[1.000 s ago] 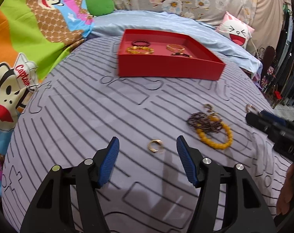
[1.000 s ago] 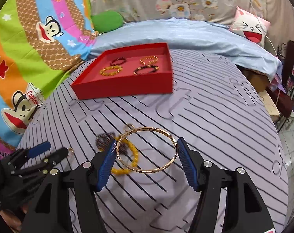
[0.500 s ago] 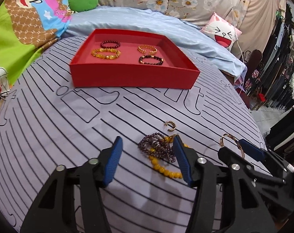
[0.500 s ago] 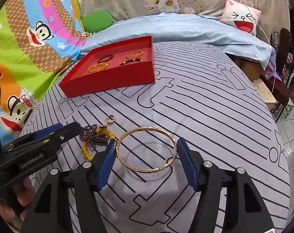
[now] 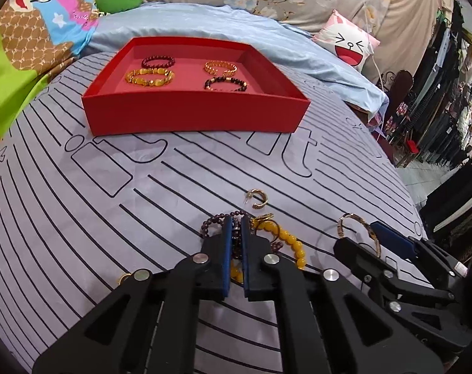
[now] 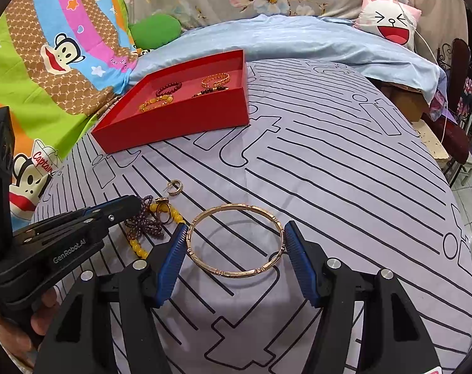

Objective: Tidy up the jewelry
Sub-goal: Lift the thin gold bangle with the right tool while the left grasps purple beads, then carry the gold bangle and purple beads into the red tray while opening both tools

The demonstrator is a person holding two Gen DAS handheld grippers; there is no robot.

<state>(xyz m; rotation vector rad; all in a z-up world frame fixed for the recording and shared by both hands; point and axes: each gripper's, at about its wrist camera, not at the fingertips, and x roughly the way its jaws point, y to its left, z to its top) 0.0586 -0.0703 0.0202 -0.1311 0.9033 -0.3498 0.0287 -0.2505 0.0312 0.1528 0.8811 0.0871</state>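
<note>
1. Red tray (image 5: 192, 118): four bracelets lie inside; judged sorted.
2. Left gripper (image 5: 236, 227) clenched on the dark purple bead strand (image 6: 142, 227), low over the striped sheet (image 5: 111, 218).
3. Right gripper (image 6: 236, 243) grasps the gold bangle (image 6: 236, 240) across its width.
4. Left loose: yellow bead bracelet (image 5: 293, 243), gold hoop earring (image 5: 257, 198).

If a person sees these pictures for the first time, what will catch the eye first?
Probably the red tray at the far side of the striped bed cover, with four bracelets inside. Nearer, the right tongs hold a gold bangle between their blue pads. The left tongs are shut on a dark purple bead strand tangled with yellow beads.
</note>
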